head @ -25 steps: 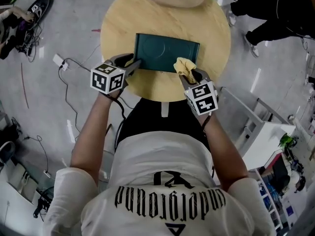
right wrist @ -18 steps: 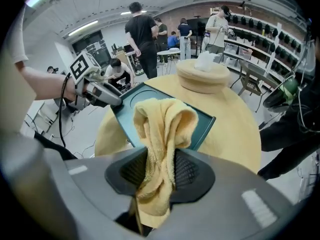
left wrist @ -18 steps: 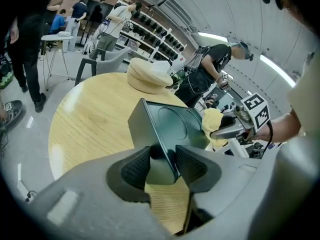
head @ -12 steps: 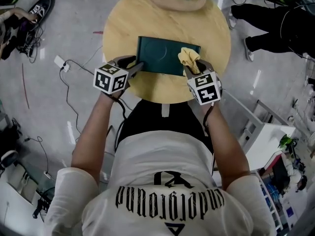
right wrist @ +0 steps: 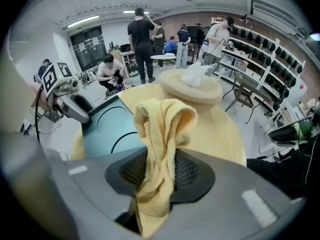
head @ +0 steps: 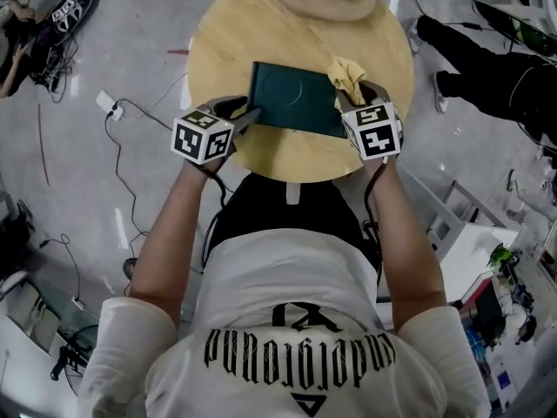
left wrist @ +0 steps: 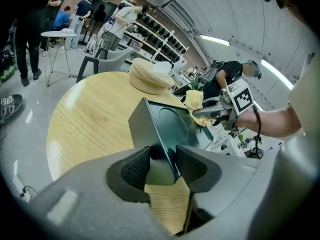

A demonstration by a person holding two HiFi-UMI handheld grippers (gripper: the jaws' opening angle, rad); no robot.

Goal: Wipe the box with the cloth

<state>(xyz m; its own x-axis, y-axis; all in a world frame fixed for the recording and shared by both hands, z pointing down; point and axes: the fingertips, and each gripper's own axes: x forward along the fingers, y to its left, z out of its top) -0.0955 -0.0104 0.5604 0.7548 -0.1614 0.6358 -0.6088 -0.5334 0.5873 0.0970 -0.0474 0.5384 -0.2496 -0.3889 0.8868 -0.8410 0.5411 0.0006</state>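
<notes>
Left tool [head: 247, 114] clamps box [head: 291, 96] — right tool [head: 351, 92] (cloth [head: 346, 70] pinched).

Round table [head: 218, 50], box [head: 291, 98] (dark green), beige mound [head: 296, 0]

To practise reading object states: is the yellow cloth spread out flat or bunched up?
Bunched up. The yellow cloth stands in crumpled folds, pinched between the pads of the right claw, by the green box.
</notes>
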